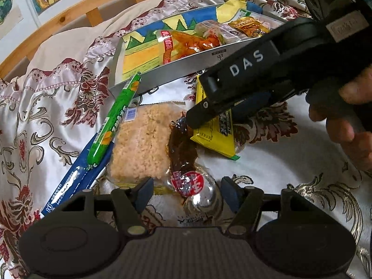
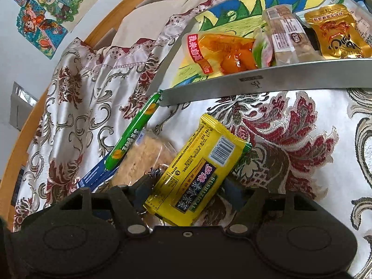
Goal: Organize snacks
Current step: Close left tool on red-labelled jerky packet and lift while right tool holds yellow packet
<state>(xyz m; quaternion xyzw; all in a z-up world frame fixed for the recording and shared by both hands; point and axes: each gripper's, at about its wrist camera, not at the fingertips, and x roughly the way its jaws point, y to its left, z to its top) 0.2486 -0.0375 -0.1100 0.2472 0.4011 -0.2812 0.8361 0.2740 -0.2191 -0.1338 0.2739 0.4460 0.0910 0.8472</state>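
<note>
My left jaws (image 1: 187, 196) stand apart, nothing gripped; a clear packet with a red round label (image 1: 187, 183) lies between the pads without either pressing on it, and its dark brown contents stretch away up the bedspread (image 1: 46, 116). My right jaws (image 2: 186, 189) are also released: the yellow snack packet (image 2: 197, 176) lies in the gap, barcode side up, and I cannot tell whether a pad touches it. From the left camera I see that right gripper (image 1: 232, 93) reaching in from the right, held by a hand (image 1: 348, 116), its tip over the yellow packet and just beside the brown snack.

Just left of these lies a clear bag of pale puffed rice (image 1: 141, 144). A green sausage stick (image 1: 114, 121) lies slantwise along its edge, resting partly on a long blue packet (image 1: 69, 186).

Beyond them stands a grey tray (image 2: 255, 86) lined with a coloured drawing, the sausage's far end touching its corner. Inside it lie an orange packet with a red band (image 2: 223, 53), a clear-wrapped beige bar (image 2: 286, 37) and a gold packet (image 2: 337, 32). A wooden bed rail (image 1: 81, 11) curves behind.
</note>
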